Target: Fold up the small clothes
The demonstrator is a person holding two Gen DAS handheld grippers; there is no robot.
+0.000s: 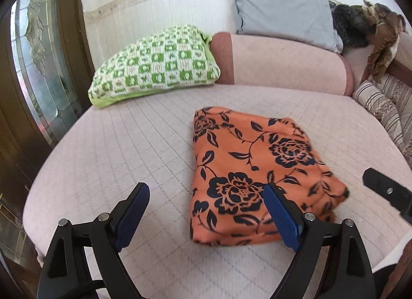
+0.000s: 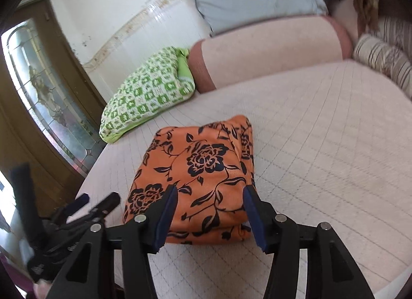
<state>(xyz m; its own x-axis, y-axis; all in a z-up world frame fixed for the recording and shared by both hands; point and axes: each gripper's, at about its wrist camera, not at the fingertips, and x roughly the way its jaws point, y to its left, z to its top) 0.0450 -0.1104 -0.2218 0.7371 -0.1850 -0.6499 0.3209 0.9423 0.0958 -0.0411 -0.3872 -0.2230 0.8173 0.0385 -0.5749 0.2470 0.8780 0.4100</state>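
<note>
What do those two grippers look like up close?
Both look alike. The left gripper and right gripper have matte black angular frames with triangular cut-outs and round silver pivot pins. Each finger carries a flat dark blue pad. No cables or markings show clearly.

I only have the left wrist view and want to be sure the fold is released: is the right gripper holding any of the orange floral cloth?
Observer: No. The right gripper has its fingers apart, and the orange floral cloth lies folded on the bed, not pinched.
Operator: How does the cloth's right edge look from there?
Observer: Several folded layers show, stacked along that edge.
Operator: And where does my left gripper sit in that view?
Observer: The left gripper is off the cloth's left side, near the bed's edge, clear of the fabric.
</note>
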